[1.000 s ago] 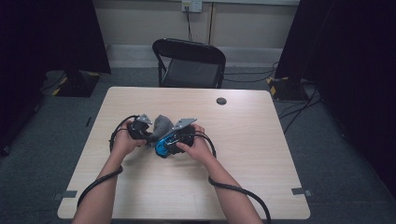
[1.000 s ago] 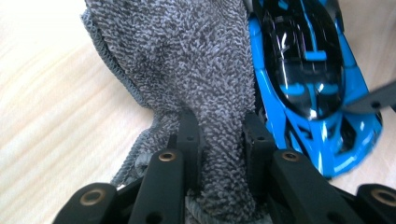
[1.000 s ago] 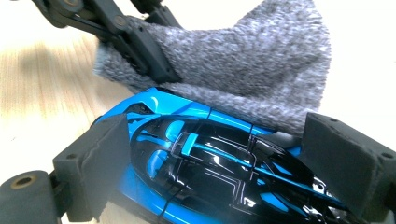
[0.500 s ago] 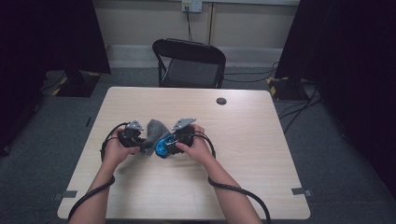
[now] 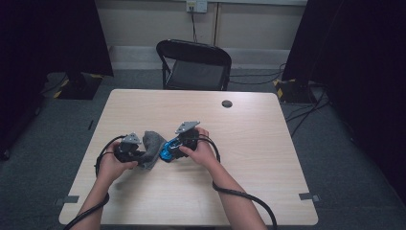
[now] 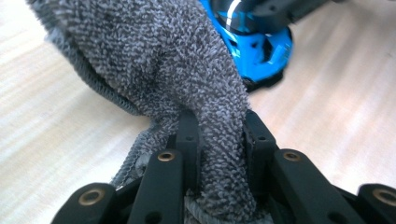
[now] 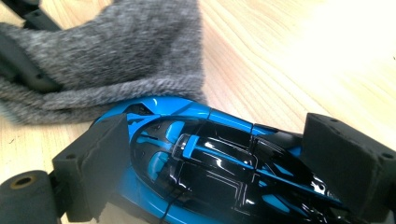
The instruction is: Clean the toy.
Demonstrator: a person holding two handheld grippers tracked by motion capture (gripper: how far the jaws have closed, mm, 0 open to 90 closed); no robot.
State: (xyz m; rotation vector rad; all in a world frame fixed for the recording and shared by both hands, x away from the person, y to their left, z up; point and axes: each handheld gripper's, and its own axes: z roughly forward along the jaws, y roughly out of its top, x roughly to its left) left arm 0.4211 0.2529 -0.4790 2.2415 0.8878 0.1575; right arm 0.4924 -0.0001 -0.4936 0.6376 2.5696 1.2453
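Toy car [image 7: 219,163], blue and black, low over the table [image 5: 268,158] near its middle, clamped between the right gripper's [image 5: 178,146] fingers to steady it for wiping. Grey cloth [image 6: 187,84], pinched in the left gripper's [image 5: 136,154] closed fingers, lies against the car's end, placed to rub its shell.

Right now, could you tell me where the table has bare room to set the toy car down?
The table is bare to the right of the right hand-held gripper, out to its right edge, and across the far half up to the small black disc. It is crowded at the near left, where the grey cloth, blue toy car and left hand-held gripper sit together.
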